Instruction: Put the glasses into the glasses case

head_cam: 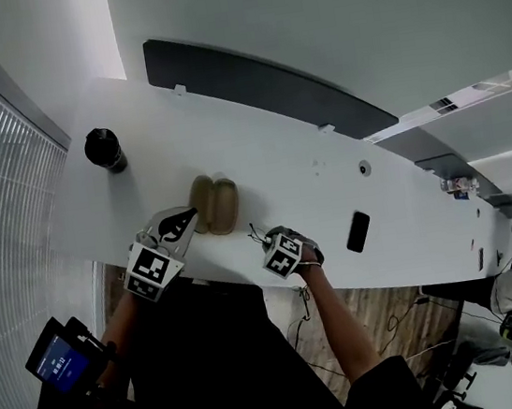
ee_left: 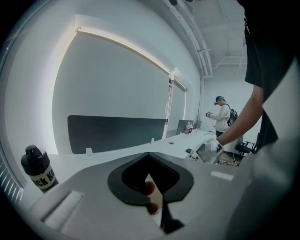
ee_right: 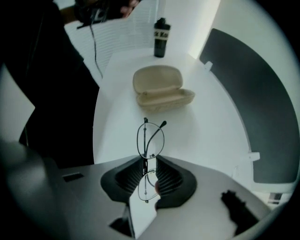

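Head view first: the glasses case (head_cam: 216, 204) lies open on the white table (head_cam: 326, 165), close to the front edge where both hands reach it easily. The left gripper (head_cam: 183, 220) has its nose just beside the case's left end, I'd guess so it can steady the case if it slides. The right gripper (head_cam: 277, 246) hangs off to the case's right, clear of it. The black bottle (head_cam: 104, 149) stands back in the corner, well out of the way.

Left gripper view: the jaws are together with nothing in them. I can't see the case from here, just the bottle and the tabletop.

Right gripper view: the jaws are clamped on the glasses (ee_right: 150, 140) around the middle of the frame. One lens pokes out past the tips, the other sits back between the jaws, and the arms are folded. The glasses are off the table and not in the case, which lies beyond them with its lid tipped back. Probably gripped mid-frame so they hang balanced for the drop-in.
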